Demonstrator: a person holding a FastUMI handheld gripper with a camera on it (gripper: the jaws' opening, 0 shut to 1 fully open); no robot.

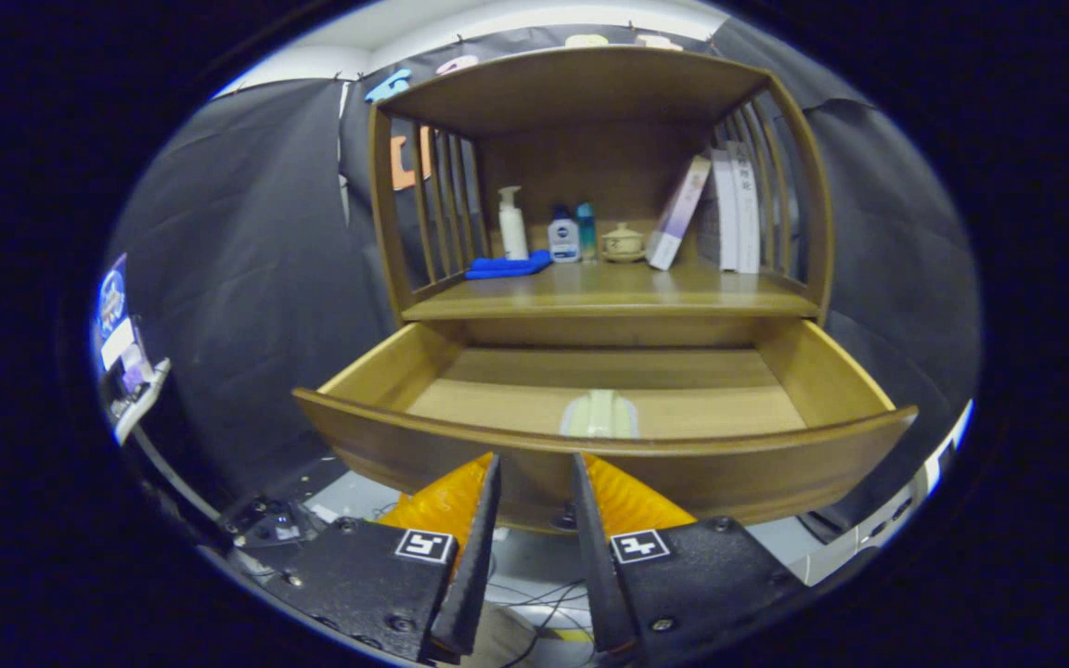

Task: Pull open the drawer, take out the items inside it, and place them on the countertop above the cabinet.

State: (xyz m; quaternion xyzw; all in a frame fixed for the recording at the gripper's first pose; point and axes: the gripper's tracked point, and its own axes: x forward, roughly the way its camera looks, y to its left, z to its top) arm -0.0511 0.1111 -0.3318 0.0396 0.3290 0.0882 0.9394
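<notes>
With the drawer (604,445) pulled open, the pale item (599,415) lies inside near its front wall, directly beyond the released, empty tool (537,464), long axis running near-to-far.

1. The gripper (536,473) is built from two black, matte finger mounts — blocky, with a pebbled finish.
2. A square black-and-white marker is fixed to the top of each mount.
3. Round screw heads are set into the mounts.
4. The fingers (474,520) are formed as tapering wedges — ribbed on their upper faces.
</notes>
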